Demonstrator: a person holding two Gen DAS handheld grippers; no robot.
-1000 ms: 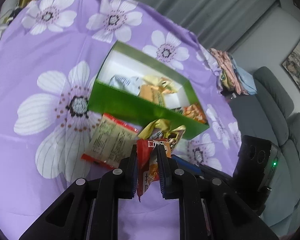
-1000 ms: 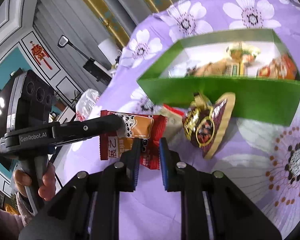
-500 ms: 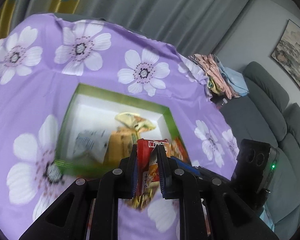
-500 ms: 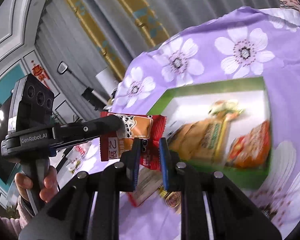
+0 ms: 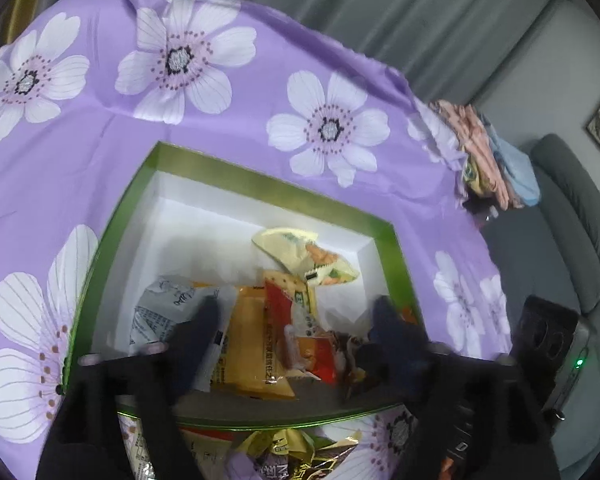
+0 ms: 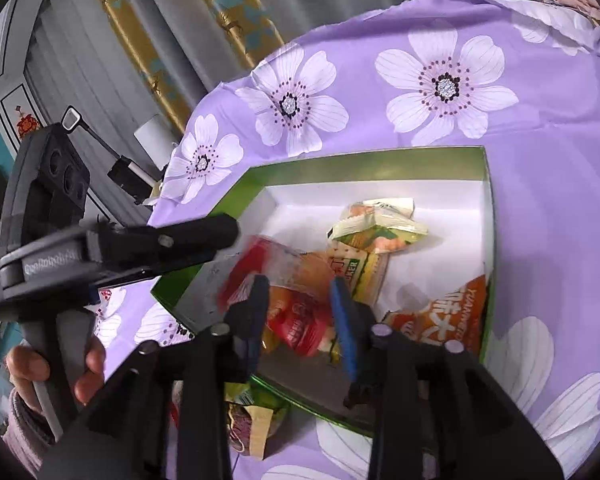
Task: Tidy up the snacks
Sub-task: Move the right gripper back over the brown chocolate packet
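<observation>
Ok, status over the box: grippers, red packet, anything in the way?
Both grippers, left and right, just opening, jaws apart. Red snack packet blurred between them, dropping into green box. Nothing blocking; loose snacks outside the near wall.

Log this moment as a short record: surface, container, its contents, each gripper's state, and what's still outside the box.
surface: purple flowered cloth
container: green box, white inside
contents: several snack packets
left gripper: open over the box, jaws just opened
right gripper: open, jaws just opened; red packet, blurred, between them
outside: gold-wrapped snack by the near wall
</observation>
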